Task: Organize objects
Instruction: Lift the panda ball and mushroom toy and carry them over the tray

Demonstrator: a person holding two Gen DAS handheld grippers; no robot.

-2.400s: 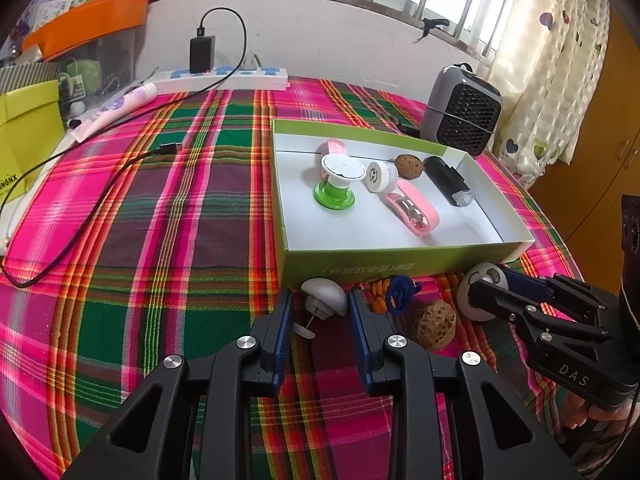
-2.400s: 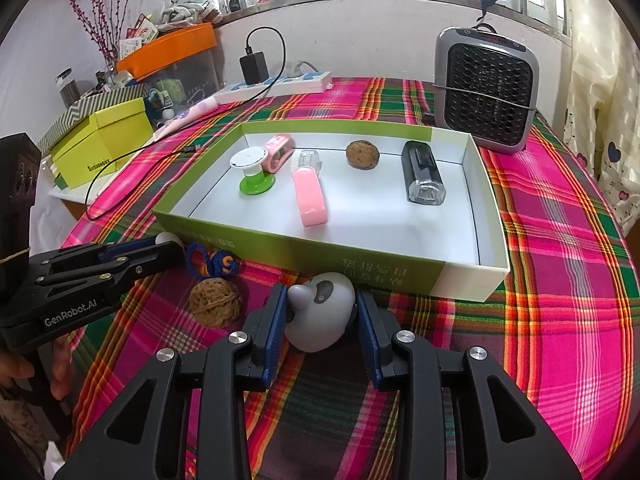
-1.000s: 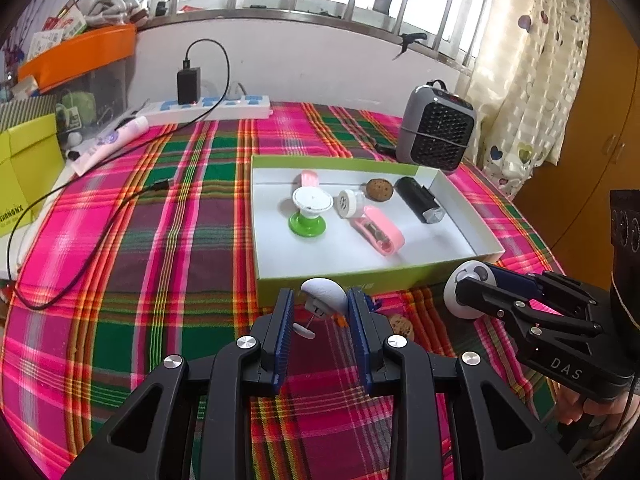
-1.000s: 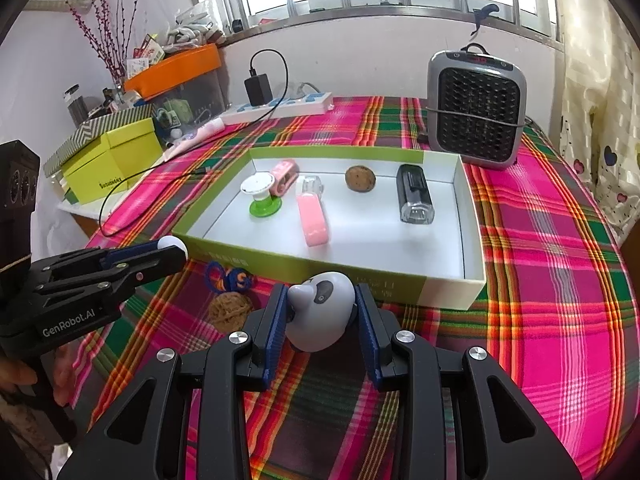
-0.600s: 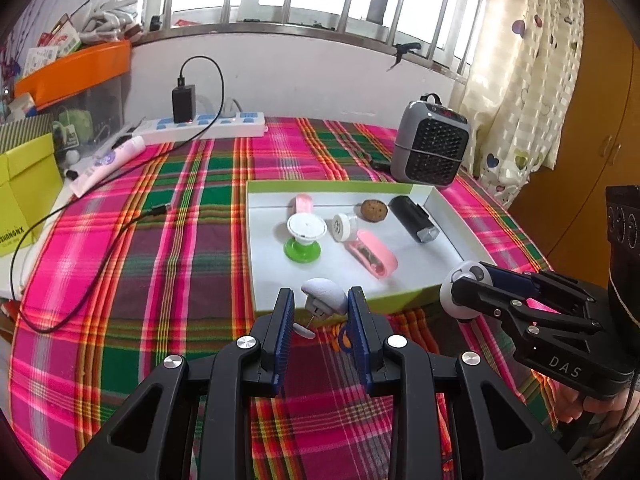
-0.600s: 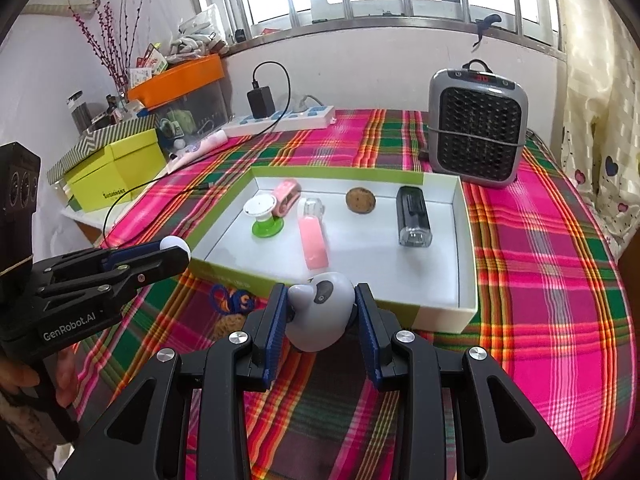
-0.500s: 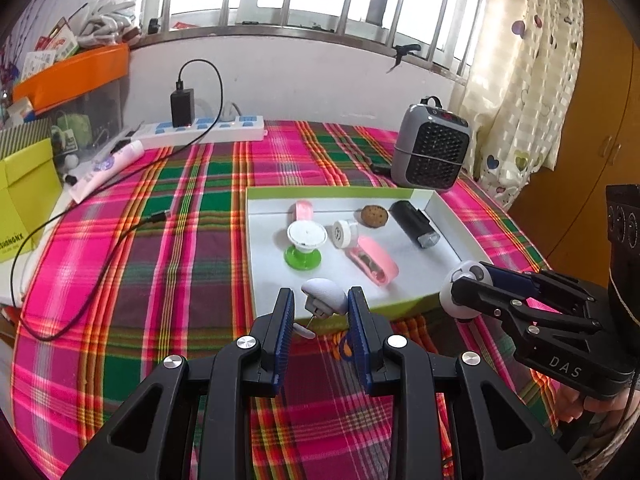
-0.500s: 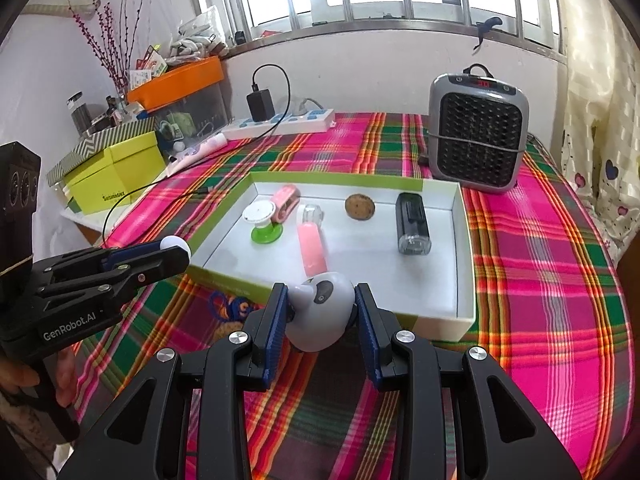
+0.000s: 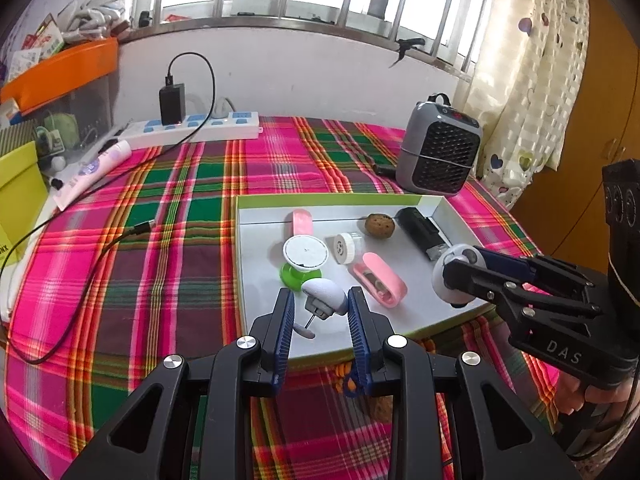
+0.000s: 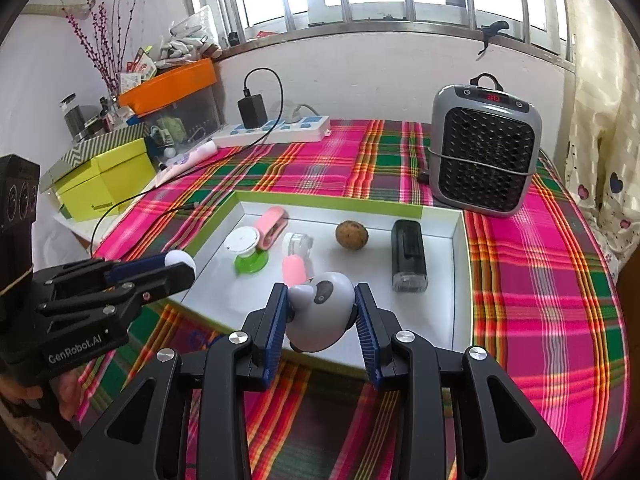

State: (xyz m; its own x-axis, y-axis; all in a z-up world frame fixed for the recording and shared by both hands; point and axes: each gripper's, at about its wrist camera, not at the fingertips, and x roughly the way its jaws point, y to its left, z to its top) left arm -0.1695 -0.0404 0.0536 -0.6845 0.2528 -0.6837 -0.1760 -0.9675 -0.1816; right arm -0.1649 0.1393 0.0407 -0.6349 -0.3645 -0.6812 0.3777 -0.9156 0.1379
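Observation:
My left gripper is shut on a small white hook with a wire peg, held above the near left part of the green-rimmed white box. My right gripper is shut on a grey-and-white panda-shaped gadget, held over the box's near edge. It also shows in the left wrist view. The box holds a green-and-white suction cup, two pink clips, a small white jar, a walnut and a black device.
A grey heater stands behind the box at right. A power strip with charger and a cable lie at back left. A yellow box stands at left. A blue-orange toy and a walnut lie on the plaid cloth under my left gripper.
Both grippers have risen and moved forward over the box with their objects still held. The loose toy and walnut stay on the cloth in front of the box.

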